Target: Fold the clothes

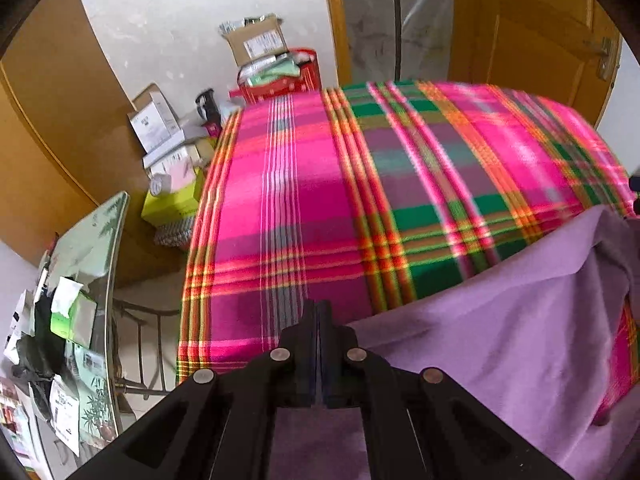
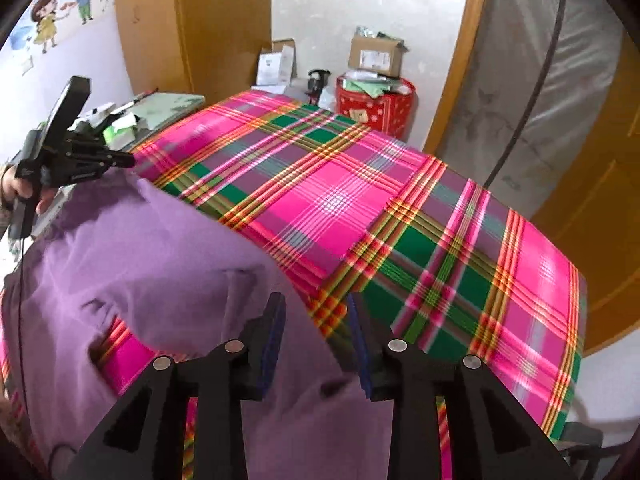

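A purple garment [image 2: 160,260] lies rumpled on a surface covered by a pink, green and orange plaid cloth [image 2: 340,200]. My right gripper [image 2: 316,308] is open just above the garment's far edge, one finger over purple fabric, the other over plaid. At the far left, a hand holds my left gripper [image 2: 130,160], which is shut at a raised corner of the garment. In the left wrist view the left gripper [image 1: 318,312] has its fingers pressed together. The purple garment [image 1: 500,340] spreads from the fingertips to the right and underneath.
A glass-topped table [image 1: 112,240] cluttered with tissues and papers stands left of the plaid surface. Cardboard boxes [image 1: 160,128] and a red bin [image 2: 376,104] are stacked by the far wall. Wooden doors [image 1: 540,20] and a plastic-wrapped mattress [image 2: 540,100] stand behind.
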`<act>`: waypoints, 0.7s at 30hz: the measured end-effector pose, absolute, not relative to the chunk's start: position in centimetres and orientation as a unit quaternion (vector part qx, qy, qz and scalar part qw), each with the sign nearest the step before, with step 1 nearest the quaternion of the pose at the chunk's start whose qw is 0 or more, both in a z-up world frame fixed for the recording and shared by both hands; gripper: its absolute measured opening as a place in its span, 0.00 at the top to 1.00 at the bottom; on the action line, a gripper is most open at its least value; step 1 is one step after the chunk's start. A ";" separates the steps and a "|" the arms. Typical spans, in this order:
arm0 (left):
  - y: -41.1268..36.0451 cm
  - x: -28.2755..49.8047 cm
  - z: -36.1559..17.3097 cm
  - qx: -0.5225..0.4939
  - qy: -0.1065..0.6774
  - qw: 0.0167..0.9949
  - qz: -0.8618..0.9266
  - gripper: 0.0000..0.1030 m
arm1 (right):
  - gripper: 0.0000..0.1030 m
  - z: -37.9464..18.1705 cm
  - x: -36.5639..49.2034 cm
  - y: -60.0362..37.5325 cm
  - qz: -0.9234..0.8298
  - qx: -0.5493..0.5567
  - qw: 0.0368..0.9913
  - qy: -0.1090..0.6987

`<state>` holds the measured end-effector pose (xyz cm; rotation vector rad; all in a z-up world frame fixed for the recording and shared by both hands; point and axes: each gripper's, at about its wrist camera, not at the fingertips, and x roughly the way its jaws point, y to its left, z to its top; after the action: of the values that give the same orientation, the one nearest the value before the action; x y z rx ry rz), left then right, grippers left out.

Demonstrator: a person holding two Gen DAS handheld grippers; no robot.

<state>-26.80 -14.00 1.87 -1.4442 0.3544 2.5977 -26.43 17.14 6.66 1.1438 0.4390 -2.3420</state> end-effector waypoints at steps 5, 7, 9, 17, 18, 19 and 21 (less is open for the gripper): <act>-10.4 -24.5 2.6 -0.469 0.154 0.113 0.862 0.98 | 0.68 7.0 -22.3 18.7 -0.869 0.405 0.239 0.155; -9.0 -24.2 2.4 -0.467 0.164 0.128 0.859 0.98 | 0.67 6.9 -20.6 19.2 -0.873 0.401 0.237 0.147; -7.8 -24.3 1.8 -0.471 0.173 0.138 0.854 0.98 | 0.67 6.6 -18.3 19.3 -0.877 0.392 0.232 0.154; -5.8 -25.3 -0.6 -0.488 0.190 0.143 0.840 0.97 | 0.66 1.9 -10.5 18.4 -0.845 0.392 0.215 0.294; -5.6 -25.5 -0.9 -0.490 0.193 0.143 0.838 0.97 | 0.66 1.5 -10.1 18.7 -0.842 0.399 0.213 0.294; -5.4 -25.5 -1.1 -0.491 0.197 0.143 0.836 0.97 | 0.66 1.2 -10.0 19.0 -0.841 0.405 0.212 0.288; -5.0 -25.7 -1.4 -0.492 0.203 0.142 0.835 0.97 | 0.66 0.7 -9.8 19.7 -0.841 0.418 0.211 0.272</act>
<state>-25.69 -5.01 -1.37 -1.4191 0.5866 2.4092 -9.79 19.75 0.67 1.1606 0.7549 -2.3366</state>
